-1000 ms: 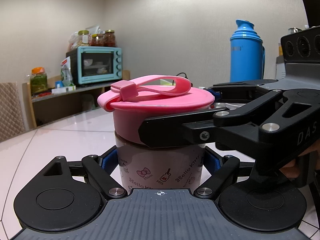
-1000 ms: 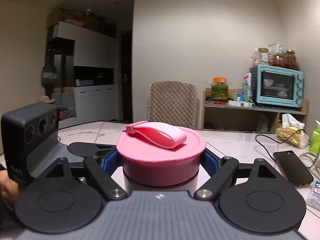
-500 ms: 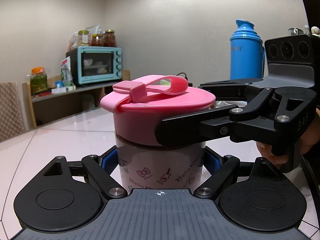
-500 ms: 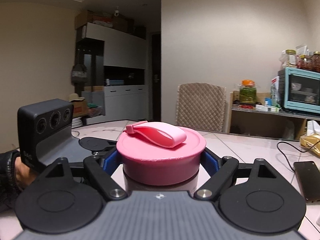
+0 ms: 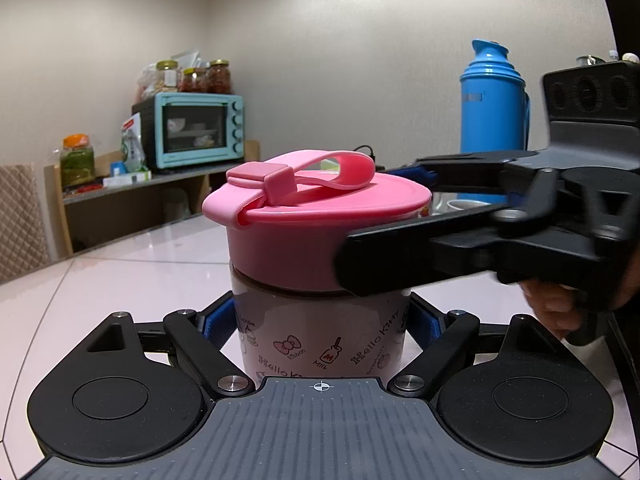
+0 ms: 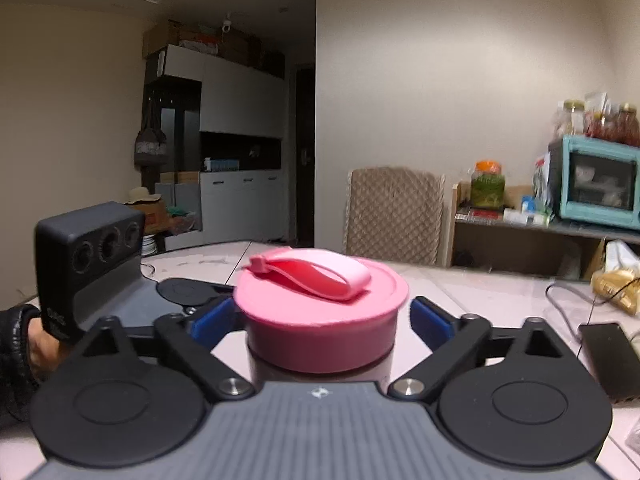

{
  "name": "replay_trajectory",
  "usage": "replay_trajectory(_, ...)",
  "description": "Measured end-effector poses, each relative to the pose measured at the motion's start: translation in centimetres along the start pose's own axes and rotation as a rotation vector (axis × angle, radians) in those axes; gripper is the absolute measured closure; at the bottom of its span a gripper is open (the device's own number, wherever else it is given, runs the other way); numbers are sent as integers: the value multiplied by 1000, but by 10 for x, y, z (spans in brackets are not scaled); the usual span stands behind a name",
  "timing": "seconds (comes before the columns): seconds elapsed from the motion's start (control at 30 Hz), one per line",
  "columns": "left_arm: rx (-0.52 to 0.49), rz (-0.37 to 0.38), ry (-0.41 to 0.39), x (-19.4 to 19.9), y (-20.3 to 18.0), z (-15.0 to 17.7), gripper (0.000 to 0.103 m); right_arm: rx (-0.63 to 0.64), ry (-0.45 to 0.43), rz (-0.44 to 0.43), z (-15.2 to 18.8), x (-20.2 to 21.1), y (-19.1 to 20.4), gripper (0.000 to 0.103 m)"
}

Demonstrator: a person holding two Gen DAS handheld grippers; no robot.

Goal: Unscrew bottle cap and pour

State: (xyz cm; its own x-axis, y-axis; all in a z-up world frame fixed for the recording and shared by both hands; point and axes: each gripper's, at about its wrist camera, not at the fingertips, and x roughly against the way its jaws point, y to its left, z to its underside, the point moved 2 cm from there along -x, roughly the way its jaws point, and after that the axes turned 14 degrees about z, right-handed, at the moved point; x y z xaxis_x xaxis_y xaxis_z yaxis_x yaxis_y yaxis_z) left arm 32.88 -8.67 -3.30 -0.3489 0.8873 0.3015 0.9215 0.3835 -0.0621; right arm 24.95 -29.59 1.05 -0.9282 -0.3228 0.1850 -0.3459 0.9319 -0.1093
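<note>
Two grippers: left gripper (image 5: 320,320) pinches printed white bottle (image 5: 320,336); right gripper (image 6: 322,320) spread around pink cap (image 6: 320,320).

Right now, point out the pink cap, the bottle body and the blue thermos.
pink cap (image 6: 320,320), right wrist view, flat top.
bottle body (image 5: 320,340), left wrist view, printed front wall.
blue thermos (image 5: 492,116), left wrist view, body.

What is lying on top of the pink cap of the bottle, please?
On the pink cap lies only its own pink strap, folded into a flat loop. What is inside the bottle stays hidden under the cap.
</note>
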Motion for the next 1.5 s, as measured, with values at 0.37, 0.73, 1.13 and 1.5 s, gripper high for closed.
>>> replay_trajectory(0.37,0,0,0,0,0,0,13,-90,31,163,3,18,9,4)
replay_trajectory(0.73,-1,0,0,1,1,0,13,-89,39,248,4,7,25,4)
replay_trajectory(1.13,0,0,0,1,1,0,13,-86,55,323,-2,-8,33,6)
replay_trajectory(1.5,0,0,0,1,1,0,13,-90,75,336,-3,-16,39,14)
